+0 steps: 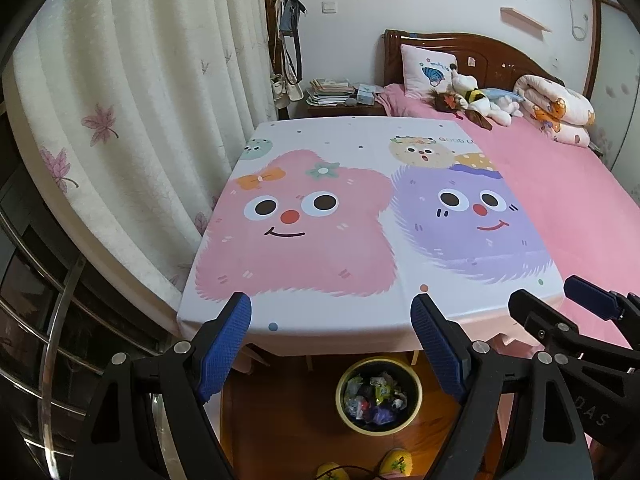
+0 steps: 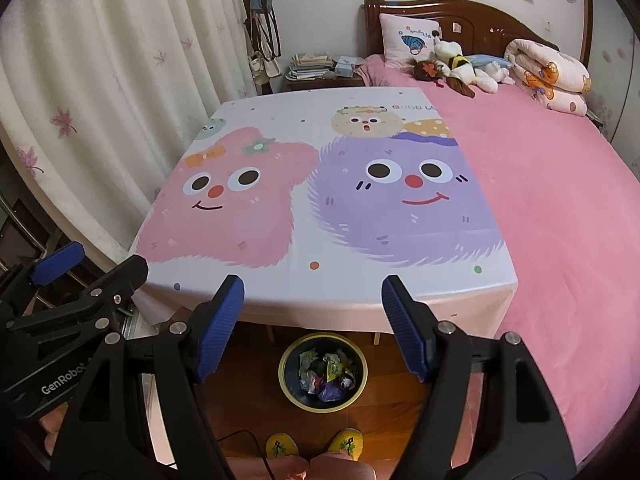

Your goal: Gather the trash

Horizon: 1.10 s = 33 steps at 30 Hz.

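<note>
Crumpled colourful trash (image 1: 378, 398) already fills the round yellow-rimmed bin (image 1: 416, 408) on the wooden floor below the cartoon-covered counter (image 1: 340, 152), which shows nothing left, while both left hand-held gripper (image 1: 331, 350) and right hand-held gripper (image 2: 313, 326) stand apart, holding nothing.

Left gripper (image 1: 331, 312) black plastic frame, blue ribbed pads, silver rivets; right gripper (image 2: 312, 294) same build (white "GenRobot" lettering shows on the left one's body); person wears yellow slippers (image 2: 315, 443).
</note>
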Each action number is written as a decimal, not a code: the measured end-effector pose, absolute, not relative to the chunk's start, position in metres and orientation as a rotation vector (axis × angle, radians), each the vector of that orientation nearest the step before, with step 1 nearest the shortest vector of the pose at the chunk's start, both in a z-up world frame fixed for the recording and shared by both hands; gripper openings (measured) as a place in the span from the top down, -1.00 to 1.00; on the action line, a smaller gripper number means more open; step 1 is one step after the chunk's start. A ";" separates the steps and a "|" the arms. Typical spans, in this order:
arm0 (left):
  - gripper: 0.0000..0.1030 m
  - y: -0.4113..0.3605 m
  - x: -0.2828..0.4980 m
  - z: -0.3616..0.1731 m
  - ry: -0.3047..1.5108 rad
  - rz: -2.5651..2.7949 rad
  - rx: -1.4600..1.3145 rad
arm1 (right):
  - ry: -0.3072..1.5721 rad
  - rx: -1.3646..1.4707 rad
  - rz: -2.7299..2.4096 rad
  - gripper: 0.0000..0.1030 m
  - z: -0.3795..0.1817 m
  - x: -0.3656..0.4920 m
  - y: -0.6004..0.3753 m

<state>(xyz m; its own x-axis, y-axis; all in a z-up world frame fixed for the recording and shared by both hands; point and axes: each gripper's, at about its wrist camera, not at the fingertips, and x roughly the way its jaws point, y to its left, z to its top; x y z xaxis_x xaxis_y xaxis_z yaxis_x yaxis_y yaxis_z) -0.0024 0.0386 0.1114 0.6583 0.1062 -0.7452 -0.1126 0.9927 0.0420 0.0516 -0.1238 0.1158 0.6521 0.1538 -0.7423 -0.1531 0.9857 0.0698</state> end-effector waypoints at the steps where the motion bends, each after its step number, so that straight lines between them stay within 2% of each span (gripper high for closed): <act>1: -0.62 0.040 -0.002 0.110 0.847 0.122 -0.010 | 0.847 0.001 0.172 -0.34 0.114 0.053 -0.124; 33: -0.62 0.046 0.028 0.092 0.894 0.096 -0.005 | 0.868 -0.003 0.169 -0.34 0.105 0.077 -0.126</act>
